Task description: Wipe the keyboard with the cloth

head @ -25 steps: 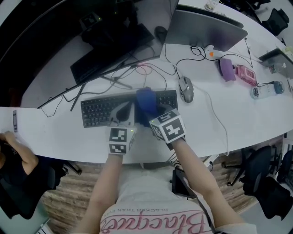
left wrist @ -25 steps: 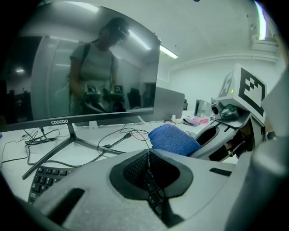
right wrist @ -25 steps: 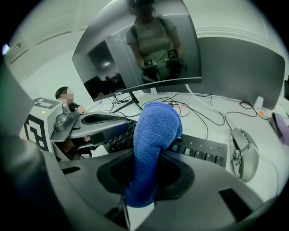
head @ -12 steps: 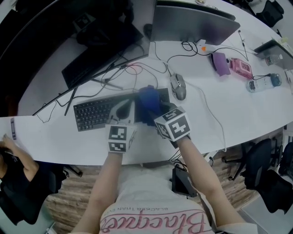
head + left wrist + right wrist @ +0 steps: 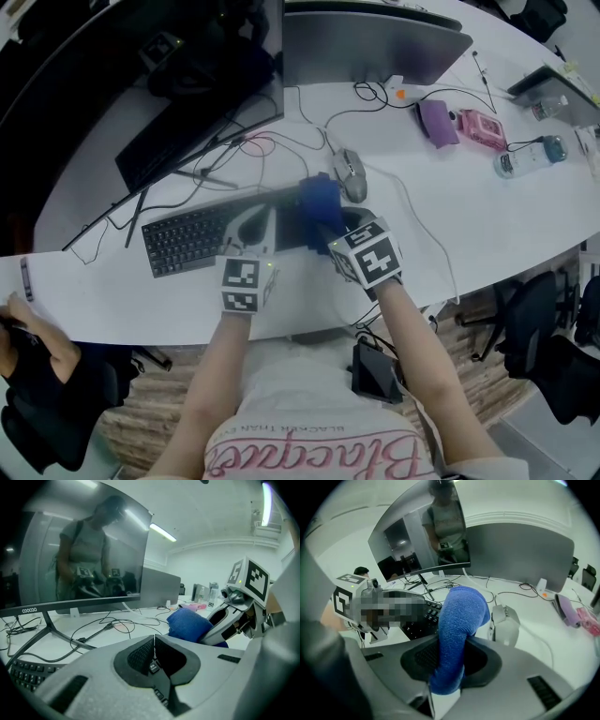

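A black keyboard (image 5: 192, 236) lies on the white desk (image 5: 487, 225). My right gripper (image 5: 333, 223) is shut on a folded blue cloth (image 5: 319, 199) and holds it over the keyboard's right end, close to the mouse (image 5: 349, 174). In the right gripper view the cloth (image 5: 461, 611) rises in a hump from between the jaws of the right gripper (image 5: 451, 656), with the keyboard (image 5: 419, 618) behind it. My left gripper (image 5: 253, 225) rests over the keyboard's middle. In its own view the left gripper (image 5: 153, 638) is shut with nothing between the jaws, and the cloth (image 5: 187, 624) shows to the right.
A grey mouse (image 5: 504, 620) sits just right of the keyboard. Loose cables (image 5: 248, 150) and a monitor stand (image 5: 202, 173) lie behind it. A purple case (image 5: 437, 122), a pink object (image 5: 478, 127) and a bottle (image 5: 525, 155) are at the far right. Another person (image 5: 28, 328) sits at the left.
My right gripper has carried the blue cloth rightward along the keyboard toward the mouse end. The left gripper has stayed over the keyboard's middle.
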Available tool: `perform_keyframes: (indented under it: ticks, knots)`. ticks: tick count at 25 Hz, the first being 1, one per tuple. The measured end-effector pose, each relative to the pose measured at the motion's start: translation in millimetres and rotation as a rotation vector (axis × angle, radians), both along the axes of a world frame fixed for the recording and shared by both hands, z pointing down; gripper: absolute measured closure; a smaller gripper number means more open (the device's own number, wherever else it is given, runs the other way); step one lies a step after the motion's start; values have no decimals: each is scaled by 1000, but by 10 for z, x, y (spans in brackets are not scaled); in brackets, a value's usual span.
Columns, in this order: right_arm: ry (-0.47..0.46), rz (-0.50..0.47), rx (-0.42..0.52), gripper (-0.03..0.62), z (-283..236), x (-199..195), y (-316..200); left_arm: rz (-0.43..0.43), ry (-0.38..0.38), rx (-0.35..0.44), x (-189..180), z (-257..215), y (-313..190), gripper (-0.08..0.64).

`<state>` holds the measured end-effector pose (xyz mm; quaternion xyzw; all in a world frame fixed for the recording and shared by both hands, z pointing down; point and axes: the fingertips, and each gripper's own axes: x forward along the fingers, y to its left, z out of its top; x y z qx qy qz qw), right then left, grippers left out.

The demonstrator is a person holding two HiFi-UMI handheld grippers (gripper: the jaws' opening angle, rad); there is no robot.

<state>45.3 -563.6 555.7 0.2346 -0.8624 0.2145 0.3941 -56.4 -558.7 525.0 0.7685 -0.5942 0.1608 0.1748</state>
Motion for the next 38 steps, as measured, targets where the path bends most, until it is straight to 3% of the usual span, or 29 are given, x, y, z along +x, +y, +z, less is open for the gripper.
perform_keyframes:
  ticks: [17, 25, 38]
  knots:
    - [146, 60, 110, 491, -14, 587, -33, 50, -14, 43, 242, -166, -15, 554]
    - [103, 135, 189, 491, -411, 643, 34, 59, -29, 104, 132, -480, 69, 554]
    - [3, 225, 390, 492, -1146, 235, 356, 62, -38, 237, -151, -994, 431, 554]
